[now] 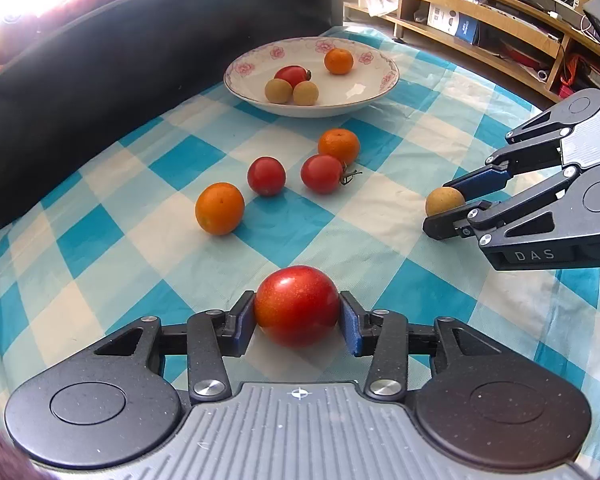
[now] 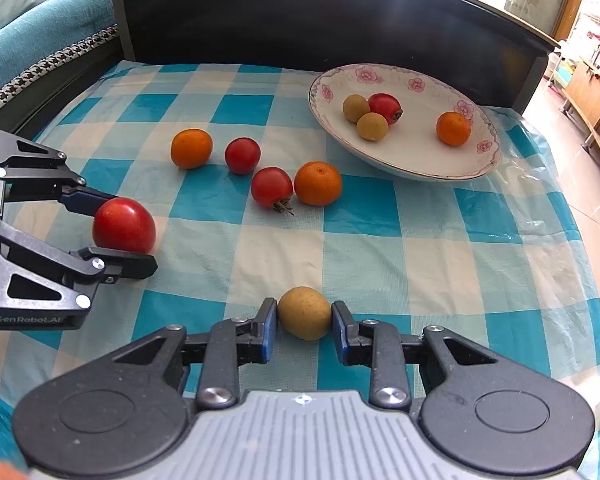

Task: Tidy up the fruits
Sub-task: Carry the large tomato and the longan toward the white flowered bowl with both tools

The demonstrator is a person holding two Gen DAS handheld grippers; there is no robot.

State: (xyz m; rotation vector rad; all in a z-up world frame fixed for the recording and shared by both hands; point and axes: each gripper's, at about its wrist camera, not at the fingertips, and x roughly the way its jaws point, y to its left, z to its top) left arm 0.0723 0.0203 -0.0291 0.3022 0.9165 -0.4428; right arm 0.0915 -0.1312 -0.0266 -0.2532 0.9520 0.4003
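Tablecloth [image 2: 380, 208]: thin checked sheet, faint sheen, lightly wrinkled. Plate [image 1: 356, 98]: glazed ceramic, glossy. Large tomato [image 1: 297, 306]: smooth, shiny skin. Left gripper [image 1: 297, 320]: matt black speckled arms, bright metal screws, ribbed grey plastic body. Shelving [image 1: 480, 20]: light wood.

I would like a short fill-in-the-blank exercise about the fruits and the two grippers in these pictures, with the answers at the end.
1. The left gripper is closed on a ____ tomato.
2. The plate holds ____ fruits.
3. The right gripper grips a small ____ fruit.
4. On the checked cloth between grippers and plate lie two tomatoes and ____ oranges.

Missing words: red; four; yellow-brown; two
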